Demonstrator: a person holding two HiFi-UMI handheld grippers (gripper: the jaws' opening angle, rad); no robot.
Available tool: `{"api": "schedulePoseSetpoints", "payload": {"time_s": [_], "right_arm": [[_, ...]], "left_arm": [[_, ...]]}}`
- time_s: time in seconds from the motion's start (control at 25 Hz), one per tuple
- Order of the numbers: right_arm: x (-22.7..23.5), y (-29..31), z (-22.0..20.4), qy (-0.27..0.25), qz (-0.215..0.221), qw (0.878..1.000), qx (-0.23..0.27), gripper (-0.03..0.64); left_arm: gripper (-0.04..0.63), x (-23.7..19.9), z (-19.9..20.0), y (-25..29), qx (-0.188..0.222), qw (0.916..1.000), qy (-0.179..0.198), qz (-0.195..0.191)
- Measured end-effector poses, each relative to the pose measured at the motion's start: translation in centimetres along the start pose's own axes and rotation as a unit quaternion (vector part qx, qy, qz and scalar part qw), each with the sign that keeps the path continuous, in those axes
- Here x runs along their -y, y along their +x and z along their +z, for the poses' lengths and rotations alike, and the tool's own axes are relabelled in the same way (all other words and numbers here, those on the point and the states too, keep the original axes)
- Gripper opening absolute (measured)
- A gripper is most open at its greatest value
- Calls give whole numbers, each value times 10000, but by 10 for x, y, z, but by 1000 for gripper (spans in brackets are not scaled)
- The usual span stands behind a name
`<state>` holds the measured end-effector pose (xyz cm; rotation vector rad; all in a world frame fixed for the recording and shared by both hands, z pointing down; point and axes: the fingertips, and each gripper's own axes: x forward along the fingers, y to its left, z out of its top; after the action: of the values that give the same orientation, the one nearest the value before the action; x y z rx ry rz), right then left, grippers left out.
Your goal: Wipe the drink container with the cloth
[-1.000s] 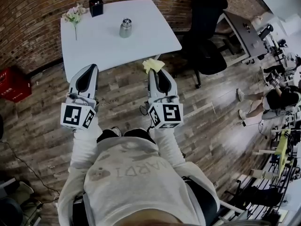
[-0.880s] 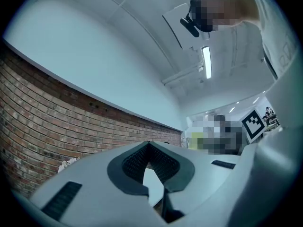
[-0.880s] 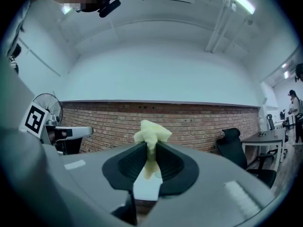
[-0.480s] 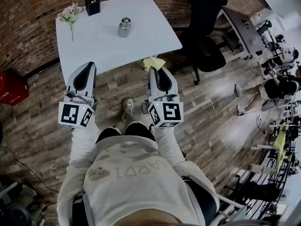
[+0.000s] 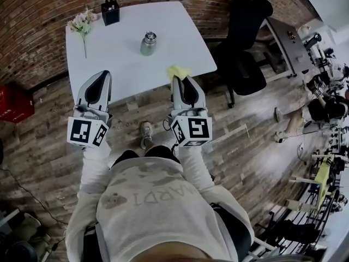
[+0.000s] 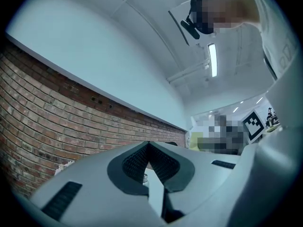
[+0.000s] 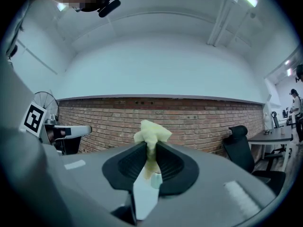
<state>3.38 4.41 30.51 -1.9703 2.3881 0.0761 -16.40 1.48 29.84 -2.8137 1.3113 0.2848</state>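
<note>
A small metal drink container (image 5: pixel 148 43) with a round lid stands upright near the middle of the white table (image 5: pixel 117 59). My right gripper (image 5: pixel 182 78) is shut on a yellow cloth (image 5: pixel 178 71) that bunches out past its tips at the table's near edge; the cloth (image 7: pixel 150 134) also shows pinched between the jaws in the right gripper view. My left gripper (image 5: pixel 101 76) is shut with nothing in it, its tips over the near edge of the table, well short of the container. A sliver of the container (image 6: pixel 145 177) shows behind the left jaws.
A flower sprig (image 5: pixel 82 25) and a black box (image 5: pixel 110 11) sit at the table's far left. A black office chair (image 5: pixel 245 42) stands right of the table, a red crate (image 5: pixel 14 98) on the wooden floor at left. A brick wall lies behind. People and desks are at far right.
Both grippers have come closer to the table; their tips now reach over its near edge. The right one still holds the cloth.
</note>
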Motion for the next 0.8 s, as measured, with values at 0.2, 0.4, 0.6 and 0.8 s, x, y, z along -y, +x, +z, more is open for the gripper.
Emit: {"api": "schedulePoseSetpoints", "payload": {"time_s": [0.2,0.4,0.6,0.8], "right_arm": [[19,41,0,-8,139,9999,-12,74],[43,80,-1,-14,266,9996,-17,74],[66,115,-5,3,423,9991,-29,74],[85,151,-16,22,658,9978,-121,74]], "left_arm": [[0,-17,-2,37,9,9999,36,108],[0,-27,-7,79,15,9999,39,152],[0,-30,-18,120,-59,9999,-2,118],[0,-35,-33,159,-162,9998,42,140]]}}
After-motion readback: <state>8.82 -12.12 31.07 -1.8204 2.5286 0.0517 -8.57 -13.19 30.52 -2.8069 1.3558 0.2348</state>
